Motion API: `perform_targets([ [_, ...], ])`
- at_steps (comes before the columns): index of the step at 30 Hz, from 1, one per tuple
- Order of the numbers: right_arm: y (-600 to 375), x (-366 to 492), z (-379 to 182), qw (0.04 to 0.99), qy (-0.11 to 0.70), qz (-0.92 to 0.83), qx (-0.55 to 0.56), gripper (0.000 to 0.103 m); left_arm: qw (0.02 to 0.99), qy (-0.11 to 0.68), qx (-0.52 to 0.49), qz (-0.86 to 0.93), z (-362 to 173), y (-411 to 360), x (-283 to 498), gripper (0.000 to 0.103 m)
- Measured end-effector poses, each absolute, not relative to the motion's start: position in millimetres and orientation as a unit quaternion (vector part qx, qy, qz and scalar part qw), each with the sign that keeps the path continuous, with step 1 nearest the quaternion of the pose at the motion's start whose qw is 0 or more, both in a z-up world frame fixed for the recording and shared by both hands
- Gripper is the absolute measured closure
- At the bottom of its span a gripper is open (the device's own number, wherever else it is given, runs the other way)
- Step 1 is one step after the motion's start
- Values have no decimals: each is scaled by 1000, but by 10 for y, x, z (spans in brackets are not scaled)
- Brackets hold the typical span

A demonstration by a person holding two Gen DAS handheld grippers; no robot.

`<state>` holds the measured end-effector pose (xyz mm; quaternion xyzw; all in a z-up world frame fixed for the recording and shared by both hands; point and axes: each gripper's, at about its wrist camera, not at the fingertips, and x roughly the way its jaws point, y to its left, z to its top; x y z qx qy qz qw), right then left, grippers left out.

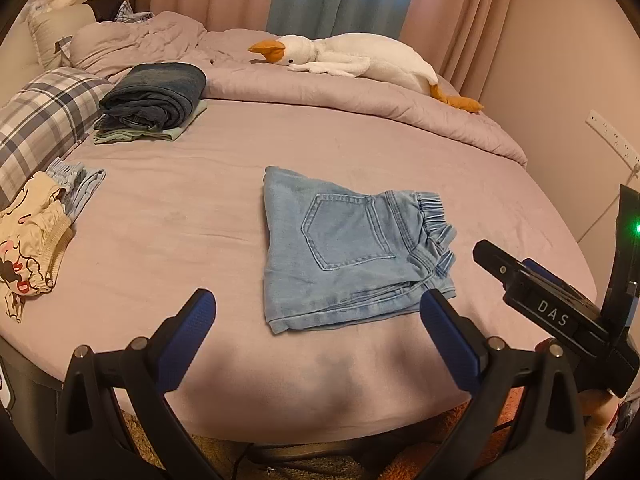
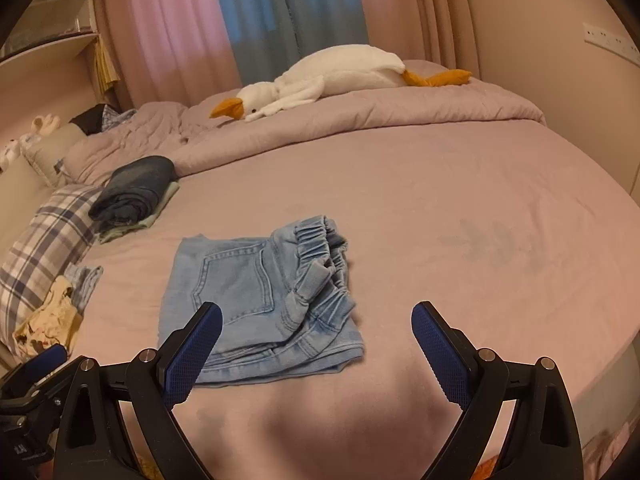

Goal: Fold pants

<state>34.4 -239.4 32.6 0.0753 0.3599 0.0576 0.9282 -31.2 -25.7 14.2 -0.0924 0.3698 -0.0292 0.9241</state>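
Where the bed (image 1: 168, 216) spreads its mauve sheet, the folded pants (image 1: 344, 248) lie near its front edge, with both grippers' jaws wide and empty.

Bare sheet runs broad to the right of the pants and behind them up to the rumpled duvet (image 1: 320, 92), where a plush goose (image 1: 360, 58) lies before pink and blue curtains (image 2: 256, 12). The plaid pillow (image 1: 44, 120) lines the left edge, a stack of folded clothes (image 1: 154, 100) beside it and a cream printed garment (image 1: 30, 248) nearer the front. The left gripper (image 1: 318, 312) hovers at the pants' front hem; the right gripper (image 2: 316, 324) hangs over their near right corner, waistband turned rightward.
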Motion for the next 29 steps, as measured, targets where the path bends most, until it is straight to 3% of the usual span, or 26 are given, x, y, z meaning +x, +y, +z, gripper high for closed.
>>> perform_targets([
  [29,-2440,372,285,926,369,44,73,8,924,373,-87,-12,105,-243,-309,1],
])
